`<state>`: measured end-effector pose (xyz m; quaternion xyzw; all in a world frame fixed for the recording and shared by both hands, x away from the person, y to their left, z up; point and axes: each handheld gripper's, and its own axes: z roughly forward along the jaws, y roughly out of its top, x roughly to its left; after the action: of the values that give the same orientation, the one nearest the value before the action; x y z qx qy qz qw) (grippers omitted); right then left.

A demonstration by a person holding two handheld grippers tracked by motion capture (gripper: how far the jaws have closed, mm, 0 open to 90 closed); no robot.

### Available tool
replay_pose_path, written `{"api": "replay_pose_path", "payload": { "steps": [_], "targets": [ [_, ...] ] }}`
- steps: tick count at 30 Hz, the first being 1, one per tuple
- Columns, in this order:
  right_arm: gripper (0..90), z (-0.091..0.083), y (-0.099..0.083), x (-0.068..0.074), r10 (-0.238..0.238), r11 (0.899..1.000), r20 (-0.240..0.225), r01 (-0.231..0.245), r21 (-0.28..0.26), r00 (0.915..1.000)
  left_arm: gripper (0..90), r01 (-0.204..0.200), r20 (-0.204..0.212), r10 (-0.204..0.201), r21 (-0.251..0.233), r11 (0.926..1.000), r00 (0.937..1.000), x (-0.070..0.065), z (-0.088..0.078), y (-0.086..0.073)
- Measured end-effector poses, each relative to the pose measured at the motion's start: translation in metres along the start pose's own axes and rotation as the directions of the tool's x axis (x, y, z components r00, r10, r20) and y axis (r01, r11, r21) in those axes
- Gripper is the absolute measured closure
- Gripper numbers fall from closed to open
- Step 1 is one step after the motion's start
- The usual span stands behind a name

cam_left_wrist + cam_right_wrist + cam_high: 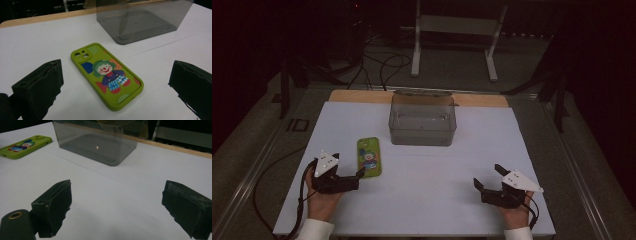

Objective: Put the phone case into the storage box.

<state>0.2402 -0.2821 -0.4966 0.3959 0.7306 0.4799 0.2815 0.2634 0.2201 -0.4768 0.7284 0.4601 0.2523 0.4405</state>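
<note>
While nothing is gripped yet, main risk judged: phone case [107, 75] lying flat, face-up on white bench [422, 200], so low-profile edge hard to pinch. Likely to skid across smooth sheet if one pad lands first. Could also get pushed toward left edge of bench instead of lifted. Second risk: clear grey bin [422, 120] near far edge, centre; thin transparent walls easy to misjudge, rim clip possible on any drop-in. Probably the destination, only a guess.

Case position: left half of bench, nearer front edge than bin, well apart from bin, long axis running roughly front-to-back.

Left tool [347, 172]: spread wide, empty, pads [40, 87] on either side of case in left gripper view, not touching it; resting low at front-left corner area, just beside case's near end.

Right tool [489, 177]: spread wide too, empty, touching no object; near front-right corner, well apart from case and bin. Pads [56, 205] over bare bench, bin ahead in right gripper view.
</note>
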Motion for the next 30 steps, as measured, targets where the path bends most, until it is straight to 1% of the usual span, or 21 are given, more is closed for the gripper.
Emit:
{"api": "replay_pose_path", "payload": {
  "steps": [4,12,17,25,30],
  "targets": [
    [9.4,0.000,0.000,0.000,-0.002,1.000,-0.002,0.002,0.003,1.0000,0.0,0.001,0.003,-0.001,0.007,1.0000,1.0000,-0.001,0.006,0.003],
    [9.4,0.001,0.000,0.001,0.000,1.000,-0.005,0.000,0.005,1.0000,0.0,-0.011,0.004,0.011,0.017,0.9998,0.9999,-0.003,0.017,0.006],
    [9.4,0.002,0.000,0.001,0.000,1.000,-0.007,0.000,0.008,1.0000,0.0,-0.004,0.014,0.004,0.019,0.9998,0.9999,-0.004,0.023,0.008],
    [9.4,0.002,0.000,0.001,-0.002,1.000,-0.008,0.002,0.010,1.0000,0.0,-0.010,0.023,0.009,0.033,0.9994,0.9997,-0.008,0.034,0.011],
    [9.4,0.003,-0.001,0.001,-0.004,1.000,-0.008,0.004,0.010,1.0000,0.0,-0.011,0.033,0.010,0.051,0.9986,0.9994,-0.012,0.046,0.013]
  ]
}}
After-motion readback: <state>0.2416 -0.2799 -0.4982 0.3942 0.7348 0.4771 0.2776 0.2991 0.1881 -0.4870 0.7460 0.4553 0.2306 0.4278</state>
